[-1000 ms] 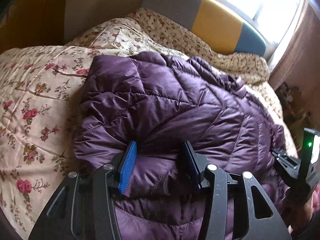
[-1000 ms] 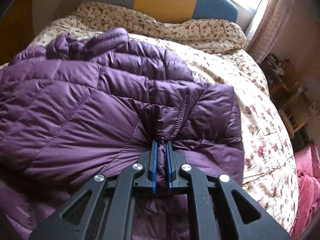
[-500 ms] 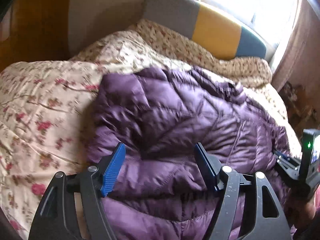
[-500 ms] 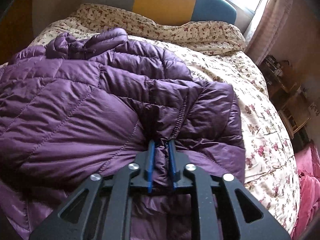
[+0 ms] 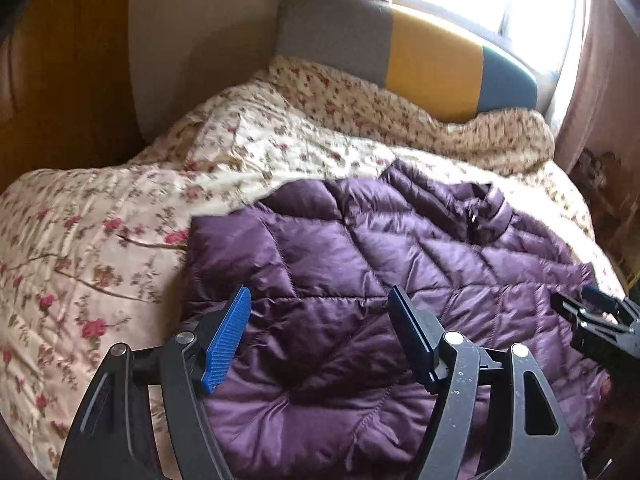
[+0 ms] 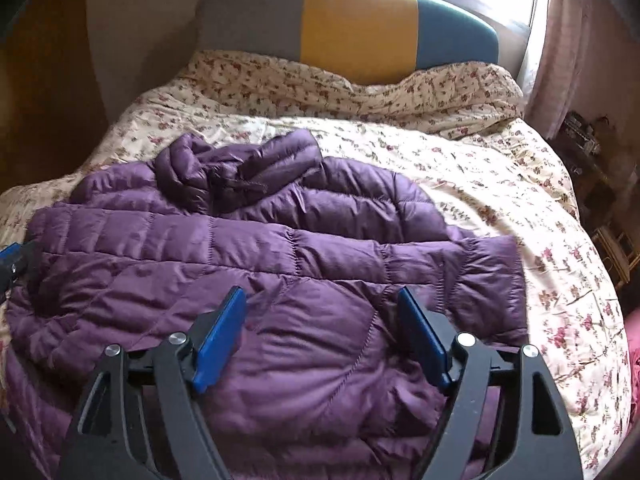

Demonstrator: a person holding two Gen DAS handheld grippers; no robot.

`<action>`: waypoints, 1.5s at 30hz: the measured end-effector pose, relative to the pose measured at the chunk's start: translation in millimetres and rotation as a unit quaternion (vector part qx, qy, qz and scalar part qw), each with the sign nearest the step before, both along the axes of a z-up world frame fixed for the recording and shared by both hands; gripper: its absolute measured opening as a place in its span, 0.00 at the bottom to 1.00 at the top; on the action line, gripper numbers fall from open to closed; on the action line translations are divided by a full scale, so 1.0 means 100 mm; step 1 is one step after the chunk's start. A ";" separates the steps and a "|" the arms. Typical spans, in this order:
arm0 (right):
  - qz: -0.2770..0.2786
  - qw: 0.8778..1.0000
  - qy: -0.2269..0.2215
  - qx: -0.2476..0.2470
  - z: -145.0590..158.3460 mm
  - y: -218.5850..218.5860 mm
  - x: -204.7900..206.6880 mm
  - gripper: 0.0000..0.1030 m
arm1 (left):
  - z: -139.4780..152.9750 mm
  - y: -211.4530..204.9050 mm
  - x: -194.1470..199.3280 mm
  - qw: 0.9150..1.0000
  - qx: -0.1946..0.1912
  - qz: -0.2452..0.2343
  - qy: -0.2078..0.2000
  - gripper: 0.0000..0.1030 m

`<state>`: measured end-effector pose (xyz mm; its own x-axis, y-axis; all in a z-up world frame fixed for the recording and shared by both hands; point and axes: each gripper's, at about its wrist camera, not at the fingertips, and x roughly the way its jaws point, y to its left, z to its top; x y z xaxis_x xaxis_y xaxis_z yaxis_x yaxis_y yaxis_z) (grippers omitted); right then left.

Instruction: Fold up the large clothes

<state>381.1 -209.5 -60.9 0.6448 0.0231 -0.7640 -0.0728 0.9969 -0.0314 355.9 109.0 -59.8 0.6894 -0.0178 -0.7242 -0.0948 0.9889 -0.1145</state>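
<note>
A purple quilted puffer jacket (image 5: 360, 280) lies folded on the floral bedspread (image 5: 100, 248); it also shows in the right wrist view (image 6: 280, 264), with its hood (image 6: 236, 172) bunched at the far side. My left gripper (image 5: 320, 320) is open and empty, just above the jacket's near left part. My right gripper (image 6: 320, 320) is open and empty above the near right part. The right gripper shows at the right edge of the left wrist view (image 5: 596, 320). The left gripper's tip shows at the left edge of the right wrist view (image 6: 12, 260).
A grey, yellow and teal headboard (image 6: 352, 20) stands at the far end under a bright window. A rumpled floral quilt (image 6: 360, 88) lies below it. A wooden wall (image 5: 60, 80) is on the left, and cluttered shelves (image 6: 592, 148) on the right.
My right gripper has opened and let go of the jacket fold. My left gripper has opened wider. Both have drawn back and up, and the jacket has settled flatter.
</note>
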 end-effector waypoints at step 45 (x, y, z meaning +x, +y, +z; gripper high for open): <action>0.058 0.995 0.049 -0.060 -0.32 -0.46 -1.54 0.96 | 0.09 0.04 -1.95 0.999 0.007 0.006 -0.031 0.78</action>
